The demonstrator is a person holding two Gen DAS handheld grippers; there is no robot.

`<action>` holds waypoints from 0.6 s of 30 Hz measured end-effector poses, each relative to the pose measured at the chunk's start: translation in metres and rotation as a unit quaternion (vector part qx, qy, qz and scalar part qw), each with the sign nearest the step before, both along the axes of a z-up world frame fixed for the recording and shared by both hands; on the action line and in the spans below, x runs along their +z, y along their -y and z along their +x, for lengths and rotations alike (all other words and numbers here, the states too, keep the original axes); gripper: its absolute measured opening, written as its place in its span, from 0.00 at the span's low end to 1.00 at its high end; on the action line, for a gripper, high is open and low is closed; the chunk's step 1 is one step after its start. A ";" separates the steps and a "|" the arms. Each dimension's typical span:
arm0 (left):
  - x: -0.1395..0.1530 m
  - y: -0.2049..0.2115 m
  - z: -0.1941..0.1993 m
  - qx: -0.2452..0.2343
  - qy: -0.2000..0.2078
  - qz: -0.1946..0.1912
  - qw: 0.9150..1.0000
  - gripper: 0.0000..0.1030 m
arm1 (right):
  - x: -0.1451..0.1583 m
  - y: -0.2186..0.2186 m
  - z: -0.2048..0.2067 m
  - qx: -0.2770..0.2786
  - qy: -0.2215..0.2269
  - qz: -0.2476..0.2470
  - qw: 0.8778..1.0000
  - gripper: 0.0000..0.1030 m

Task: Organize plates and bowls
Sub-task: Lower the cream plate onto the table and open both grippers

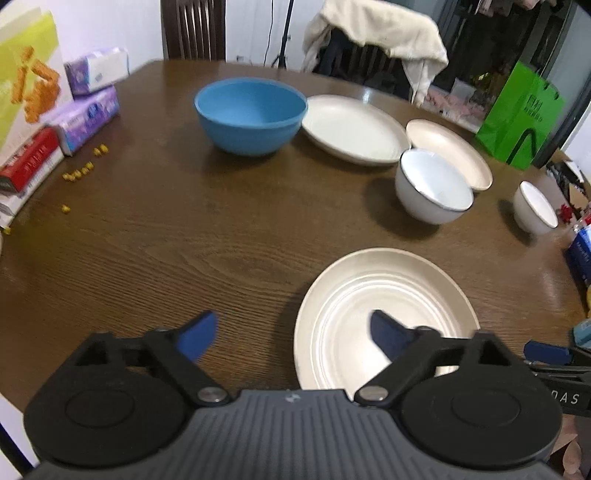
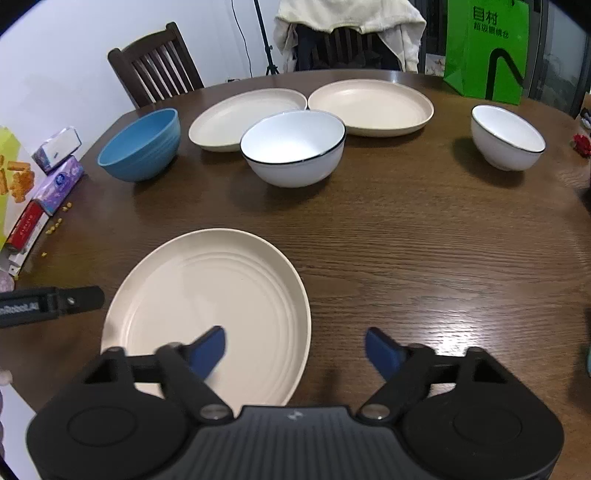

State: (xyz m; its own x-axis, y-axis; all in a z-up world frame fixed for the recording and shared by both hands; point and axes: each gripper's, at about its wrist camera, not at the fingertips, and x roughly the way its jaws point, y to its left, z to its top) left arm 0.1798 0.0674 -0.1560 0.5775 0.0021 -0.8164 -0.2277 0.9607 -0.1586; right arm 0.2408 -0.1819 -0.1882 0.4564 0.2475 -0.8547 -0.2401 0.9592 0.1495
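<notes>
A cream ribbed plate (image 1: 388,295) (image 2: 207,291) lies flat on the brown table near its front. My left gripper (image 1: 293,338) hovers open over the plate's left rim, nothing between its fingers. My right gripper (image 2: 295,350) is open too, above the plate's right rim. Further back stand a blue bowl (image 1: 251,114) (image 2: 142,146), two more cream plates (image 1: 352,127) (image 1: 448,151) (image 2: 243,118) (image 2: 371,105), a large white bowl (image 1: 432,186) (image 2: 293,147) and a small white bowl (image 1: 535,208) (image 2: 508,136).
Tissue packs (image 1: 92,99) and boxes (image 1: 26,166) line the table's left edge, with small yellow crumbs (image 1: 79,171) beside them. A green bag (image 2: 485,48) stands at the back right. Chairs (image 2: 155,62) ring the far side, one draped with cloth (image 1: 384,33).
</notes>
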 end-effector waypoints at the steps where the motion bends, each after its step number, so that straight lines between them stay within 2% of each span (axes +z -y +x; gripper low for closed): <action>1: 0.006 0.000 -0.006 0.000 0.011 0.005 1.000 0.98 | 0.003 0.001 -0.003 0.002 -0.001 0.003 1.000 0.85; 6: 0.031 -0.001 -0.031 -0.012 0.041 0.002 0.999 1.00 | 0.019 0.004 -0.021 0.010 0.001 -0.004 1.000 0.91; 9: 0.042 -0.005 -0.042 -0.011 0.046 -0.006 0.999 1.00 | 0.032 0.008 -0.031 0.009 0.006 0.004 1.000 1.00; 18: 0.068 -0.012 -0.056 -0.015 0.053 0.000 0.998 1.00 | 0.067 0.017 -0.048 0.008 0.016 0.004 1.000 1.00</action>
